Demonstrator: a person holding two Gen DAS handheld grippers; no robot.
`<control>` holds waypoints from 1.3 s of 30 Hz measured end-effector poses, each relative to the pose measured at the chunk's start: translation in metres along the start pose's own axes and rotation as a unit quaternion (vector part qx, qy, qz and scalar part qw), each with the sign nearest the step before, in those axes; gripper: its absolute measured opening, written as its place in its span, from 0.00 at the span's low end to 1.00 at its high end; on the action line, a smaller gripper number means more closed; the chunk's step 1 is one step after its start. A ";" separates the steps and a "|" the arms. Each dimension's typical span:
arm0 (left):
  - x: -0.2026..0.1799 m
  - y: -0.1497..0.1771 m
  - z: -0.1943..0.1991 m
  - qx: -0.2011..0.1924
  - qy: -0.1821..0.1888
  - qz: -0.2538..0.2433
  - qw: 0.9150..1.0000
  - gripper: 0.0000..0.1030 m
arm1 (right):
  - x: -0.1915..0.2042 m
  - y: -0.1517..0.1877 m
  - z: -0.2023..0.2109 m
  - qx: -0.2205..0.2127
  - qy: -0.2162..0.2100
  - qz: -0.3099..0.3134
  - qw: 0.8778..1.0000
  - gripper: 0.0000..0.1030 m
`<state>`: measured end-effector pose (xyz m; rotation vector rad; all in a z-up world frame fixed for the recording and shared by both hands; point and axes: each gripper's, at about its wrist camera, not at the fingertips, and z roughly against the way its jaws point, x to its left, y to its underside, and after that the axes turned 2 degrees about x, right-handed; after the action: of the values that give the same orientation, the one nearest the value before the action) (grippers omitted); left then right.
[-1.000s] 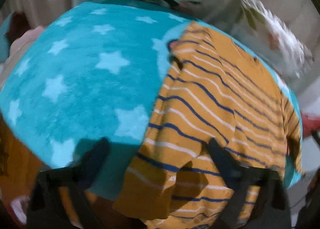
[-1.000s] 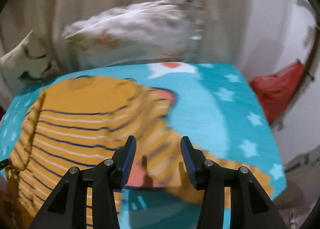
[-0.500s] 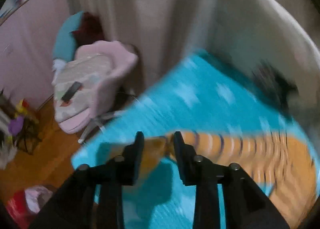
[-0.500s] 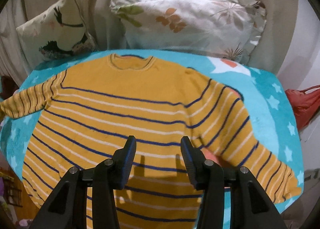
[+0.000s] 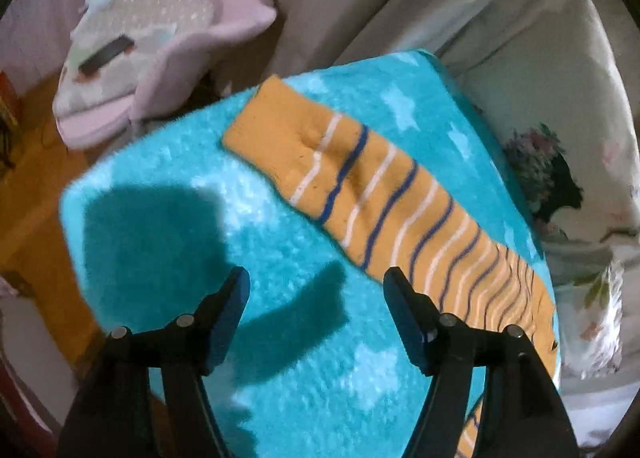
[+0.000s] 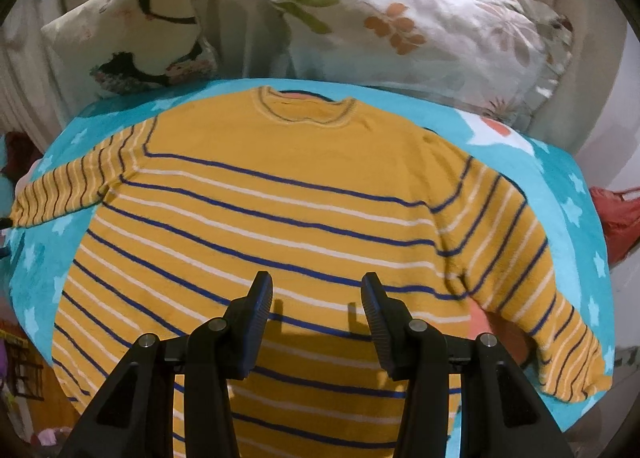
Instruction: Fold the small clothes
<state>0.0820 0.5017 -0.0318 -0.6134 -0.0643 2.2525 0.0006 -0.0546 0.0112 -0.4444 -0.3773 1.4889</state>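
A yellow sweater with blue and white stripes lies flat, front up, on a teal star blanket, neck away from me, both sleeves spread out. Its left sleeve lies stretched across the blanket in the left wrist view, cuff at the far end. My left gripper is open and empty, hovering above the blanket just short of the sleeve. My right gripper is open and empty above the sweater's lower middle.
Two patterned pillows lean against the beige backrest behind the blanket. A pink padded chair stands beyond the blanket's left end on a wooden floor. A red bag sits at the right.
My left gripper swung from the hem to the left sleeve, held it shut, then opened and let the sleeve lie straight. My right gripper moved from the right sleeve to over the sweater's middle.
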 end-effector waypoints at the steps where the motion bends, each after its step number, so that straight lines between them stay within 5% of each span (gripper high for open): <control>1: 0.000 -0.005 -0.006 -0.003 0.001 0.008 1.000 0.66 | 0.005 -0.001 0.001 -0.002 0.000 0.007 1.000 0.49; 8: -0.020 -0.027 -0.022 -0.045 -0.032 0.000 0.998 0.61 | 0.021 0.002 0.002 0.005 0.006 0.032 0.999 0.49; 9: -0.022 -0.032 -0.023 -0.044 -0.043 0.005 0.998 0.41 | 0.019 0.003 0.002 0.007 0.008 0.032 0.999 0.49; 10: -0.021 -0.037 -0.024 -0.040 -0.053 0.013 0.998 0.10 | 0.018 0.004 0.002 0.008 0.010 0.030 0.999 0.49; 14: -0.027 -0.050 -0.005 -0.041 -0.030 0.053 0.997 0.08 | 0.002 0.007 0.005 0.001 0.013 0.012 1.000 0.49; 17: -0.063 -0.042 0.024 -0.075 -0.013 0.001 0.997 0.08 | -0.014 0.014 0.006 0.002 0.012 -0.008 1.000 0.49; 21: -0.142 -0.011 0.052 -0.081 0.067 -0.077 0.992 0.08 | -0.040 0.024 0.003 0.008 0.007 -0.046 0.999 0.49; 26: -0.263 0.068 0.051 -0.031 0.176 -0.193 0.965 0.08 | -0.072 0.033 0.008 0.004 0.006 -0.088 0.996 0.49; 29: -0.331 0.140 0.030 0.025 0.208 -0.265 0.941 0.08 | -0.090 0.041 0.012 0.003 0.013 -0.103 0.995 0.49; 32: -0.380 0.220 -0.001 0.093 0.222 -0.341 0.909 0.08 | -0.109 0.051 0.011 0.008 0.015 -0.119 0.993 0.49; 35: -0.389 0.273 -0.019 0.148 0.218 -0.387 0.884 0.20 | -0.126 0.060 0.012 0.011 0.017 -0.132 0.991 0.49; 37: -0.377 0.288 -0.016 0.160 0.217 -0.399 0.877 0.39 | -0.137 0.063 0.015 0.007 0.017 -0.138 0.990 0.49; 39: -0.361 0.290 -0.012 0.160 0.211 -0.402 0.876 0.47 | -0.143 0.063 0.016 0.003 0.015 -0.141 0.990 0.49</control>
<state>0.0962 0.0437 0.0375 -0.7138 0.2319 1.2543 -0.0691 -0.1943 -0.0019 -0.3918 -0.3946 1.2074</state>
